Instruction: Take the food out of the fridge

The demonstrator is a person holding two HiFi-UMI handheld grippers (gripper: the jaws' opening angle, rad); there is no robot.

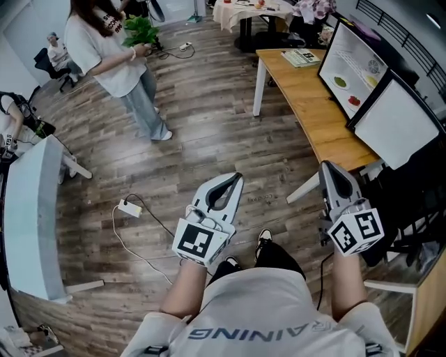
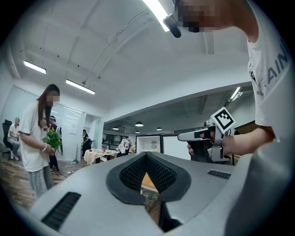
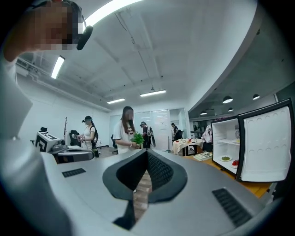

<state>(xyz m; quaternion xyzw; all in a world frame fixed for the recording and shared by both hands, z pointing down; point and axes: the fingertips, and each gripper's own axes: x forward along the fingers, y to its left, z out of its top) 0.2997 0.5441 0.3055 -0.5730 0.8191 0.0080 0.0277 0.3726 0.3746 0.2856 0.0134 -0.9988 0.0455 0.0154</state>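
**Food in the fridge, both hand-held grippers closed and empty**

The food lies inside the small white fridge [image 1: 352, 56], which stands on the wooden worktop [image 1: 306, 97] at the right of the head view. The fridge door [image 1: 398, 124] is swung wide. Below the inner shelf sit a plate of green food [image 1: 340, 81] and, just beside it on the door side, a red item [image 1: 354, 100], possibly tomatoes but too small to tell. A book [image 1: 301, 57] lies on the worktop beyond the fridge, apart from it.

Both tools are held level, well short of the fridge. The right hand-held gripper [image 1: 327, 167] is near the worktop's near end. The left hand-held gripper [image 1: 235, 178] is over bare floor to its left. Each has its jaws pressed together with nothing between them.

The floor [image 1: 209, 118] is of grey-brown wooden planks. A white power strip [image 1: 129, 208] lies on it, its cable trailing toward the person's feet. A long white panel [image 1: 31, 209] runs along the left edge. Farther off, a person in a white shirt [image 1: 111, 56] stands holding a green plant [image 1: 141, 31]. Behind are a cloth-covered table [image 1: 240, 12] and a seated person [image 1: 56, 50]. The gripper views show a white ceiling with strip lights [image 3: 152, 93].
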